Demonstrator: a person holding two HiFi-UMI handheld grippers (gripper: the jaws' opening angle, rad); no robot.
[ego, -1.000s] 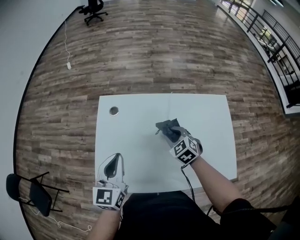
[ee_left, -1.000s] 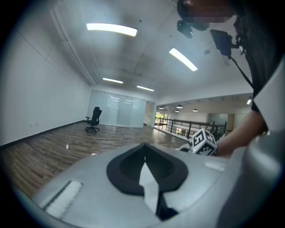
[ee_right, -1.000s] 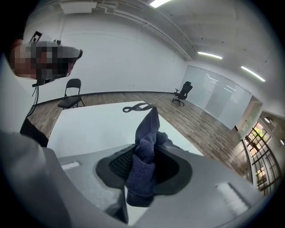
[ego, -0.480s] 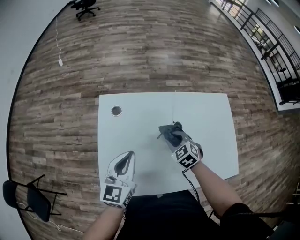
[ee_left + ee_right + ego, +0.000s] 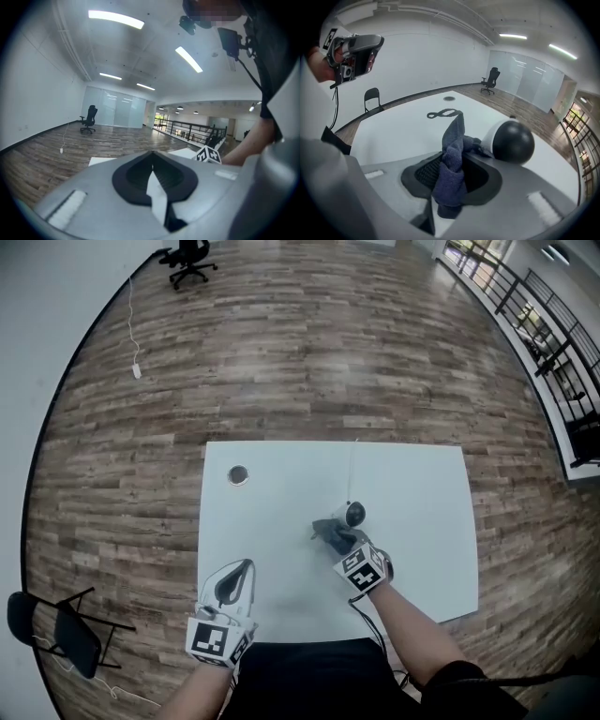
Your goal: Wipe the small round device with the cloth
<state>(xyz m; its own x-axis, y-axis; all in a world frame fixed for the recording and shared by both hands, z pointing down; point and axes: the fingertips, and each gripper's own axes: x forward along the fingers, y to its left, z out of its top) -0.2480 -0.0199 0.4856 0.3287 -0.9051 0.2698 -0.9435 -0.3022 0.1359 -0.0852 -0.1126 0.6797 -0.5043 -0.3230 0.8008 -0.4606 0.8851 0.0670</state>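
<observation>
Starting closest in, the left gripper (image 5: 242, 570) is held tilted up over the near left corner of the table (image 5: 422, 484), jaws pressed together on nothing. Further out, the right forearm is stretched to mid-table. The right gripper (image 5: 343, 542) is clamped on the dark blue cloth (image 5: 330, 532), which is bunched against the small round device (image 5: 354, 514) just beyond.

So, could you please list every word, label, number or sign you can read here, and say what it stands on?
There is no readable text anywhere.
left cube and right cube: only black-and-white square patterns, no letters or numbers.
device: no label shows.
cloth: no tag shows.
</observation>
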